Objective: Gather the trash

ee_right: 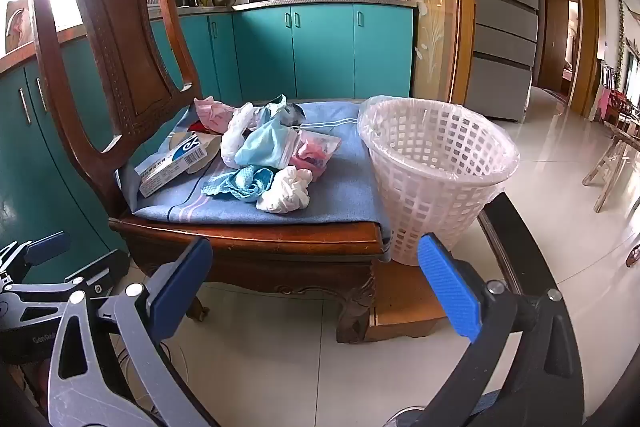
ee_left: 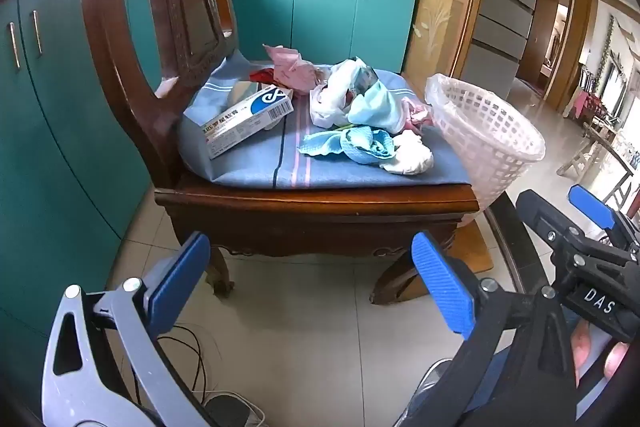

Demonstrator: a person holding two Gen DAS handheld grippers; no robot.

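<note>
Hovering short of the wooden chair (ee_left: pixel 120 75), above the tiled floor (ee_left: pixel 304 327): left gripper (ee_left: pixel 312 291), blue pads spread wide apart, nothing between them. Same for the right gripper (ee_right: pixel 316 287), jaws fully apart and empty, aimed at the chair's front edge.

Lying on the blue striped cushion (ee_left: pixel 256 163) that covers the seat: a heap of trash. Near the cushion's left edge, tight against the chair back, a white and blue medicine box (ee_left: pixel 248 121) set at a slant. Toward the back edge, crumpled pink paper (ee_left: pixel 292 67). At the middle, a white plastic bag (ee_left: pixel 332 95) bunched up with a pale blue bag (ee_left: pixel 378 107) leaning on it. Closer to the front edge, a crumpled blue cloth (ee_left: pixel 348 145), touching a wad of white tissue (ee_left: pixel 412 157) on its right. Just behind the tissue, a small clear bag with pink and red contents (ee_right: pixel 316 151).

Standing beside the chair's right edge, touching the cushion corner: a white lattice wastebasket (ee_right: pixel 436 179) with a clear liner, upright, seemingly empty.

Behind everything, teal kitchen cabinets (ee_right: pixel 320 51) with pots on the counter.
</note>
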